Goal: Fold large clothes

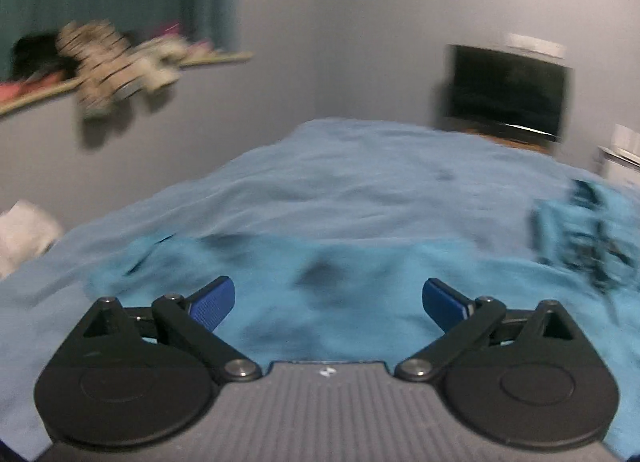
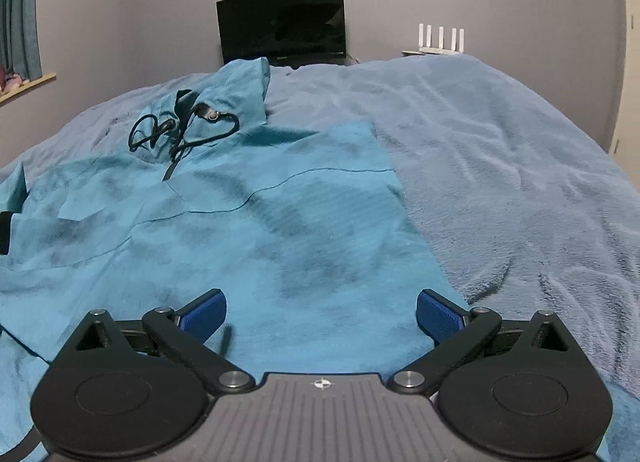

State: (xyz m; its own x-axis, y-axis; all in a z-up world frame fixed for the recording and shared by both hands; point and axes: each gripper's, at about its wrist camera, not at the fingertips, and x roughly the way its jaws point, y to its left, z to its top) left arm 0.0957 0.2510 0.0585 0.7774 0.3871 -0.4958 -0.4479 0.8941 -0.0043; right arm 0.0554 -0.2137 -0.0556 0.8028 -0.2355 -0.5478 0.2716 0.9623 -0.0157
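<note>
The teal hoodie (image 2: 248,222) lies flat on the bed (image 2: 500,166), hood end farthest away, running lengthwise ahead of both released, empty grippers, the right gripper (image 2: 321,312) over its right edge, the left gripper (image 1: 328,302) over its body.

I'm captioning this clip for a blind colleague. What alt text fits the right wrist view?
A teal hooded jacket lies spread on a blue blanket, its black drawcord looped near the hood. The right hand-held gripper hangs open above the jacket's lower part, holding nothing. A dark screen stands against the grey wall behind.
</note>
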